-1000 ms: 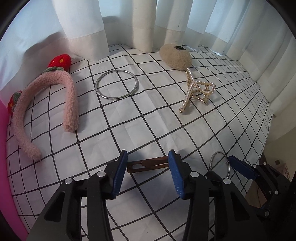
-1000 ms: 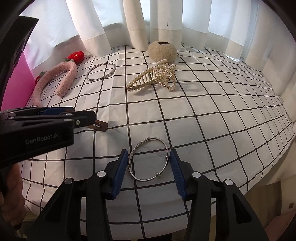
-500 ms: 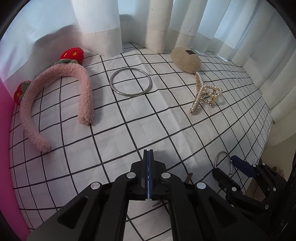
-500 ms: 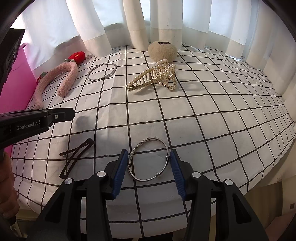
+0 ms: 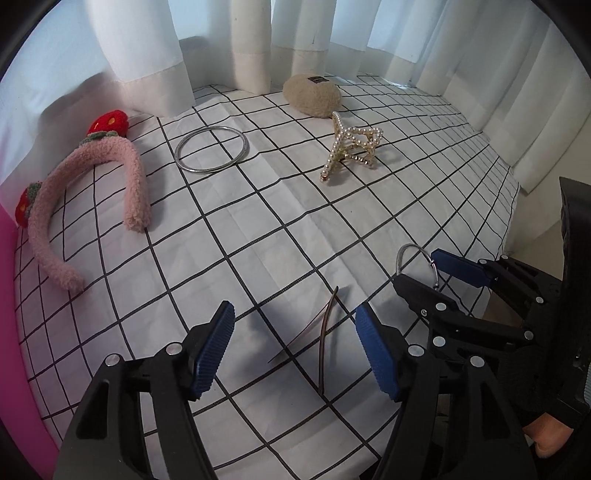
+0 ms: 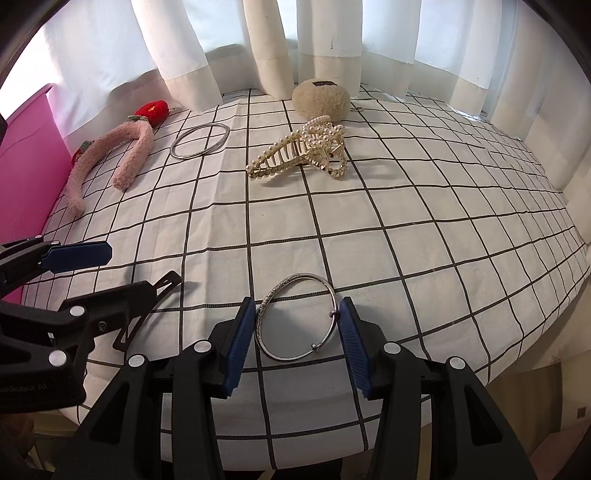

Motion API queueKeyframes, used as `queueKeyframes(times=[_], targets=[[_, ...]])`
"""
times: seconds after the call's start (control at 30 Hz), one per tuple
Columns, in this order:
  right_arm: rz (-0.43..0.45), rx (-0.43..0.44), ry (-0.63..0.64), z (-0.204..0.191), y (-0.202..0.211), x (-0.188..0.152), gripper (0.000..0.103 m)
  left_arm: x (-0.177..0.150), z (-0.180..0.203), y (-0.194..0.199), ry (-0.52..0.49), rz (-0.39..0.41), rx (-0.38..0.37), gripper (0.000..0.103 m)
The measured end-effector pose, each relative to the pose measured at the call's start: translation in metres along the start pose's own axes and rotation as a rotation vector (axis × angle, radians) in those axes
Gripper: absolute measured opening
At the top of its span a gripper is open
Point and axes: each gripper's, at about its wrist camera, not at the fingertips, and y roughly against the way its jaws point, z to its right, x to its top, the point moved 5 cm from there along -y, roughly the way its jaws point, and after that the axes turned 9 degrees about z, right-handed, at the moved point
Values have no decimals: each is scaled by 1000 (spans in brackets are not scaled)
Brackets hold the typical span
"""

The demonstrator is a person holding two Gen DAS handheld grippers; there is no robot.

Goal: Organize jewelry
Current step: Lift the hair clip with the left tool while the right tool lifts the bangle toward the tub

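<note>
A white cloth with a black grid (image 6: 369, 221) covers the table, with white curtains (image 6: 332, 33) hanging along its far edge and a pink panel (image 6: 22, 147) at the left side. On the far left of the cloth lies a fluffy pink headband with red strawberry ornaments (image 5: 88, 184). A beige fuzzy oval hair clip (image 5: 312, 95) sits near the curtains, and just in front of it stands a gold claw clip studded with pearls (image 6: 299, 151). Between headband and claw clip lies a plain silver bangle (image 5: 211, 148).

The left gripper (image 5: 295, 350) hangs above the near edge, its blue-padded jaws opening, pressing on nothing; a thin dark brown hair clip (image 5: 325, 343) lies on the cloth between them.

The right gripper (image 6: 298, 332) is partly closed around a silver bangle with small beads (image 6: 297, 321), which lies flat on the cloth with the pads against its two sides.
</note>
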Motion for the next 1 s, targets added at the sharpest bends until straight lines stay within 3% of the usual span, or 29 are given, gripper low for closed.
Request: queueKeyframes(times=[0.1, 0.17, 0.23, 0.63, 1.0], targets=[[0, -1, 0, 0, 1, 0, 46, -6, 6, -9, -56, -17, 30, 54], [0, 0, 0, 0, 1, 0, 46, -8, 10, -8, -106, -6, 53, 26], [-1, 0, -2, 0, 1, 1, 46, -8, 7, -7, -83, -8, 23, 12], [29, 16, -4, 1, 10, 6, 46, 5, -10, 15, 43, 43, 40, 10], [104, 46, 49, -6, 35, 41, 46, 32, -25, 51, 128, 123, 93, 10]])
